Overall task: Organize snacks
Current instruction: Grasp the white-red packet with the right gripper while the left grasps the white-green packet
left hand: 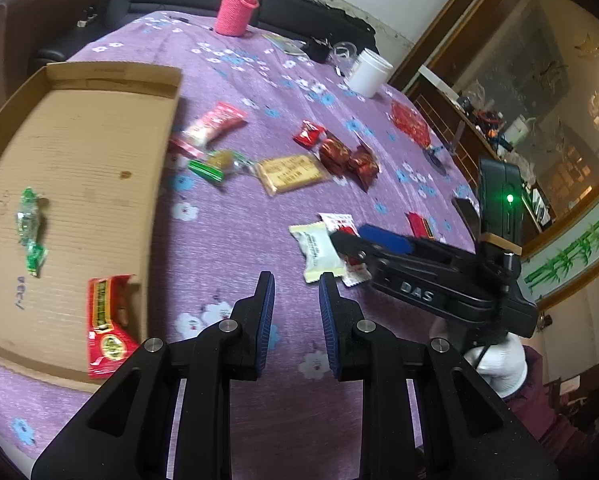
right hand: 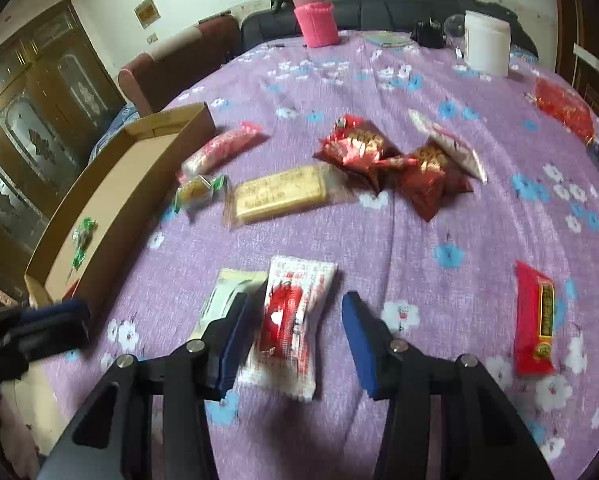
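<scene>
purple flowered cloth covers the tabletop (right hand: pixel 439 220). right claw (right hand: pixel 295 312) spread, jaws either side of a red-and-white snack packet (right hand: pixel 289 320), not pinching it; white packet (right hand: pixel 229 296) just beside, partly under the left finger. left claw (left hand: pixel 296 298) spread, holding nothing, over bare cloth. cardboard box (left hand: pixel 67 152) at left holds a green candy (left hand: pixel 31 224) and a red packet (left hand: pixel 107 324) leaning over its wall. yellow bar (right hand: pixel 283 194) and dark red packets (right hand: pixel 387 160) lie mid-tabletop.

Two dark red foil snack packets (right hand: pixel 357 146) (right hand: pixel 429 178) lie on the purple flowered tablecloth (right hand: pixel 439 240). One shallow cardboard tray (left hand: pixel 79 152), one pink knitted-sleeve flask (right hand: pixel 314 16), one white plastic jar (right hand: pixel 486 44).
</scene>
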Available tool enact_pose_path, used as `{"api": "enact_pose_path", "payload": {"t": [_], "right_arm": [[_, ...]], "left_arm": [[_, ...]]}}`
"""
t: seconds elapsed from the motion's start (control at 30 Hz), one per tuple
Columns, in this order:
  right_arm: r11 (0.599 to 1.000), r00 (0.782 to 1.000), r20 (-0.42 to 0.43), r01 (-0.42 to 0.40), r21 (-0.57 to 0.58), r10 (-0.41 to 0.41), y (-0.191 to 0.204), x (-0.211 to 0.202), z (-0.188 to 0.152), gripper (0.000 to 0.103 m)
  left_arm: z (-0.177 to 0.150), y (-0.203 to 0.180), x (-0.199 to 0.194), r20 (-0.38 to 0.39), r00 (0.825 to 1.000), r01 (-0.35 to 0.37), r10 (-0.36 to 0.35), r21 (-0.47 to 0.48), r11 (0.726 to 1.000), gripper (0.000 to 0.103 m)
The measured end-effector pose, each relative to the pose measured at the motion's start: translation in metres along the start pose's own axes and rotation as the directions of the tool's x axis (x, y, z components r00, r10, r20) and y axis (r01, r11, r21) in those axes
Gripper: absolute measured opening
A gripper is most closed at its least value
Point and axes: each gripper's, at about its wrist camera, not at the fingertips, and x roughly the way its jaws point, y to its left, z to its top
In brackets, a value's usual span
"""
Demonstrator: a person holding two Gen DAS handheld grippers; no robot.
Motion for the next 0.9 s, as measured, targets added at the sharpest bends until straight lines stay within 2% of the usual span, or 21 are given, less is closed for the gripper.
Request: {"api": "enact_pose_path", "payload": {"t": [0.07,0.13,0.27,0.37,0.5,0.73,0.9], "right_arm": [[0.999,1.000,0.004,0.031,-0.011,-0.030,0.000,0.000,-0.001,0.031],[0.999,0.999,0.009,0.035,0.008,-0.035,-0.008,-0.001,-0.002,0.027],[0.994,0.996,0.049,0.070,0.087,-0.074,-0.035,-0.010,-0.003,0.027],[0.988,0.997,0.070,0.023,0.154,-0.034,-0.053,-0.015,-0.005,0.027],[0.986,0.997,0.075,0.003,0.166,-0.015,-0.055,-0.015,-0.004,0.027],[0.982,0.997,0.082,-0.028,0.188,0.013,-0.060,-0.015,-0.005,0.028],[0.981,0.996,0.084,-0.033,0.190,0.017,-0.061,-0.015,-0.006,0.028]], "left_arm": [[0.000,-0.003,0.008,-0.017,1.000,-0.001,0.000,-0.003,1.000,0.021],[0.000,-0.006,0.016,-0.032,0.999,-0.004,0.004,-0.005,1.000,0.021],[0.001,-0.013,0.032,-0.063,0.998,-0.015,0.015,0.004,1.000,0.021],[0.005,-0.023,0.046,-0.088,0.996,-0.025,0.027,0.020,0.999,0.021],[0.011,-0.035,0.058,-0.077,0.996,-0.047,0.051,0.057,0.997,0.021],[0.020,-0.049,0.091,-0.081,0.985,-0.139,0.151,0.138,0.981,0.021],[0.024,-0.051,0.099,-0.071,0.982,-0.163,0.176,0.163,0.973,0.035]]}}
